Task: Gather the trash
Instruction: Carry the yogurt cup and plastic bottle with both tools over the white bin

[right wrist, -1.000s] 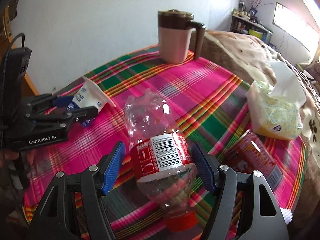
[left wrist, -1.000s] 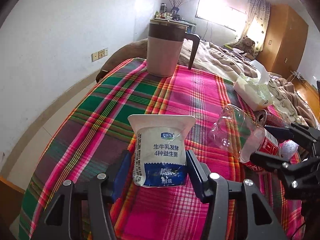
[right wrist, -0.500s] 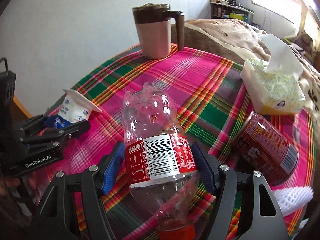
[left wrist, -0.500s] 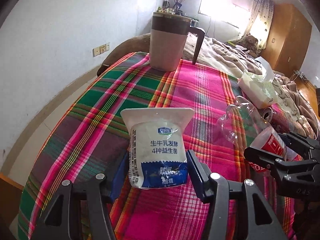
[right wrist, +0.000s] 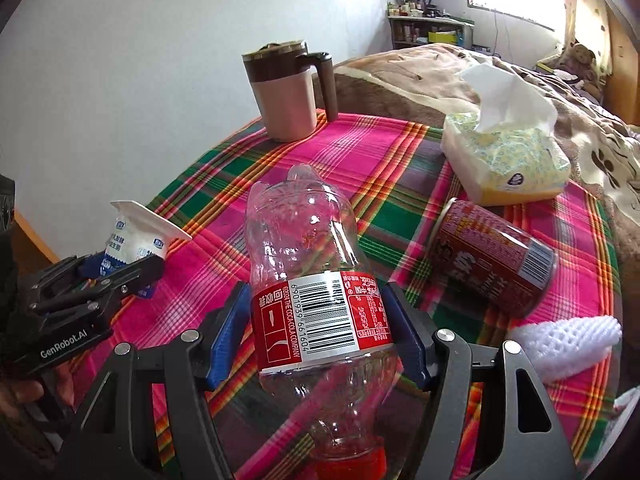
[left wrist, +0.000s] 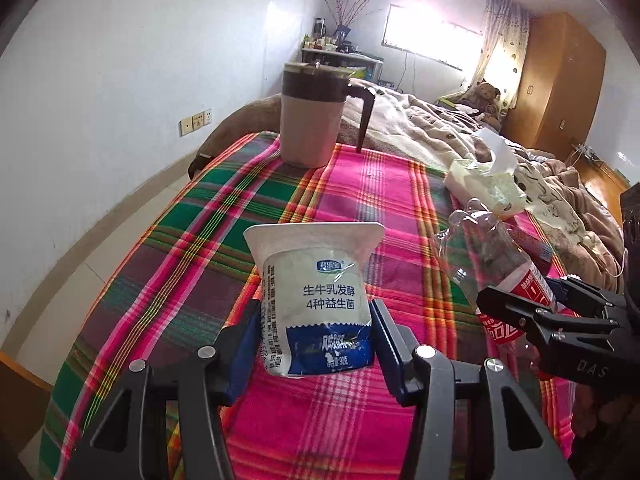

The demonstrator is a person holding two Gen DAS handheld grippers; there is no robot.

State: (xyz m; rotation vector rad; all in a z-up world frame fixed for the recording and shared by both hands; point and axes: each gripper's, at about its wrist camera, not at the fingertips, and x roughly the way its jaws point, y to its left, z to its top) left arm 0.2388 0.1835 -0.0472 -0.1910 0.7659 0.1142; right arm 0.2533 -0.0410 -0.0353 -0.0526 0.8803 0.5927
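On the tablecloth (right wrist: pixel 360 152): mug (right wrist: pixel 286 96) at the far edge, tissue pack (right wrist: pixel 508 160) to its right near the bed (right wrist: pixel 440 76), can (right wrist: pixel 492 256) lying on its side in front of the tissue pack, foam net (right wrist: pixel 568 344) nearer still, at the near right. Between the left gripper (left wrist: pixel 314 340) pads, yogurt cup (left wrist: pixel 316 300), upside down, clear of the cloth. Between the right gripper (right wrist: pixel 320 332) pads, bottle (right wrist: pixel 316 280), cap toward the camera. In the right wrist view: yogurt cup left of bottle, can right of it, mug behind both.
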